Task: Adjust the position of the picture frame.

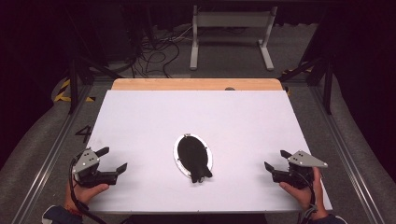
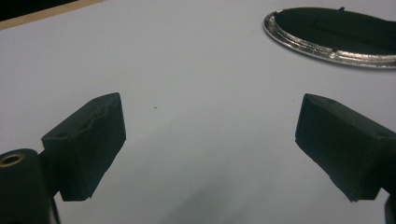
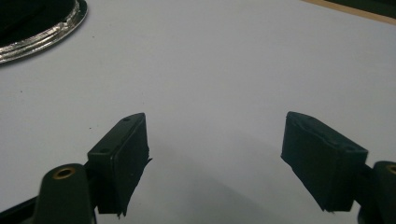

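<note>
The black sock (image 1: 194,157) lies on an oval silver tray (image 1: 177,156) at the middle of the white counter (image 1: 140,121), between the two grippers and a little ahead of them. Its near end hangs over the tray's rim toward the person, which looks like the easiest part to pinch.

The left hand-held gripper (image 1: 111,159) rests at the near left of the counter with its jaws spread wide and nothing between them; in the left gripper view the tray (image 2: 322,49) sits ahead and off to that gripper's right. The right hand-held gripper (image 1: 276,159) mirrors it at the near right, jaws equally wide and empty, with the tray's rim (image 3: 51,35) ahead and to its left.

Both point inward at the tray, well apart from it, probably a ready stance so that either hand can reach the sock.
</note>
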Motion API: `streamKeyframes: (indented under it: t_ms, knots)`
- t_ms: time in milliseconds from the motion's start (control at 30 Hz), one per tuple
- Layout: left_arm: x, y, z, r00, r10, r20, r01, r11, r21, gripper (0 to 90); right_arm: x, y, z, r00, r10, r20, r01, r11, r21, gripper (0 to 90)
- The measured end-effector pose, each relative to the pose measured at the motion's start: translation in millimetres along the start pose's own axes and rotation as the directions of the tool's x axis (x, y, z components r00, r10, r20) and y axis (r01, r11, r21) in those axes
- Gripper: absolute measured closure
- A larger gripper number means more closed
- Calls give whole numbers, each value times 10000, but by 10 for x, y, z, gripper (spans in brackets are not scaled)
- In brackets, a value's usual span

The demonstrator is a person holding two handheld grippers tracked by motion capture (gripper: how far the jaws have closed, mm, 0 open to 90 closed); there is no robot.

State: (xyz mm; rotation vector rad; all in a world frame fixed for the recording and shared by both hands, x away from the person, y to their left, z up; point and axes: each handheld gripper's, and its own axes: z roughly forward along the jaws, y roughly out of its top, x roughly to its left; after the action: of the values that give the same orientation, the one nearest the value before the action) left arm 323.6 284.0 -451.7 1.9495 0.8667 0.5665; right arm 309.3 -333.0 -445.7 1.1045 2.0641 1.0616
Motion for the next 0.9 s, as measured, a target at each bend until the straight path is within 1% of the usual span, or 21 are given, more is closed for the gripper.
streamKeyframes:
  t_ms: [67,100,133,167,200,233,267,300,367,400,433,500,533,567,600,633,667,700,767,867,900]
  knots:
    - [-29,4,31,9998,94,150,-96,9998,173,120,8,3,16,9999,24,-135,-24,10000,25,280]
    - [-49,4,47,9995,95,285,-102,9996,257,130,13,6,18,9996,-7,-280,8,10000,60,359]
    - [-49,4,47,9995,95,285,-102,9996,257,150,13,6,18,9996,-7,-280,8,10000,60,359]
    - [-64,3,59,9992,90,390,-101,9996,282,150,24,12,12,9968,-205,-767,218,9996,161,461]
    - [-83,4,76,9984,104,561,-123,9993,344,177,45,18,8,9935,-437,-1056,454,9989,139,482]
    - [-93,7,83,9980,197,596,-224,9987,453,206,77,32,17,9924,-569,-1092,596,9980,219,489]
    - [-112,8,100,9970,248,737,-288,9982,532,273,113,50,40,9915,-695,-1101,739,9966,362,533]
    - [-129,13,108,9962,329,809,-379,9974,613,273,113,50,40,9915,-695,-1101,739,9966,362,533]
    - [-161,40,126,9942,379,1005,-448,9967,677,363,141,60,71,9911,-762,-1094,819,9955,485,552]
    - [-173,62,140,9935,392,1068,-476,9959,764,423,150,66,85,9917,-686,-1091,745,9960,503,568]
    - [-191,82,155,9925,346,1171,-443,9957,817,512,152,75,95,9917,-574,-1155,632,9969,477,604]
    - [-253,138,208,9903,479,1301,-596,9944,874,630,165,98,117,9907,-499,-1264,565,9972,497,638]
    - [-283,160,228,9885,585,1397,-716,9933,905,710,195,129,143,9881,-517,-1446,595,9970,498,692]
    - [-303,176,241,9867,662,1484,-802,9927,904,759,219,146,159,9834,-594,-1712,681,9966,454,740]
    - [-327,201,271,9811,767,1776,-942,9913,919,799,243,158,170,9788,-676,-1935,767,9962,404,796]
    - [-347,219,299,9778,789,1939,-998,9899,1006,828,288,175,195,9703,-852,-2263,966,9945,397,842]
    - [-370,235,333,9751,792,2071,-1040,9883,1116,852,328,189,220,9650,-984,-2430,1121,9927,433,874]
    - [-393,254,367,9725,912,2143,-1190,9855,1209,869,370,203,244,9608,-1105,-2544,1263,9909,463,891]
    - [-441,288,432,9665,978,2372,-1301,9836,1246,892,451,238,286,9533,-1329,-2713,1520,9871,506,900]
    - [-538,344,542,9582,1138,2626,-1550,9777,1419,897,557,291,347,9465,-1525,-2845,1742,9833,525,900]
    - [-573,366,582,9567,1193,2656,-1632,9751,1499,898,586,309,369,9451,-1538,-2883,1761,9829,530,900]
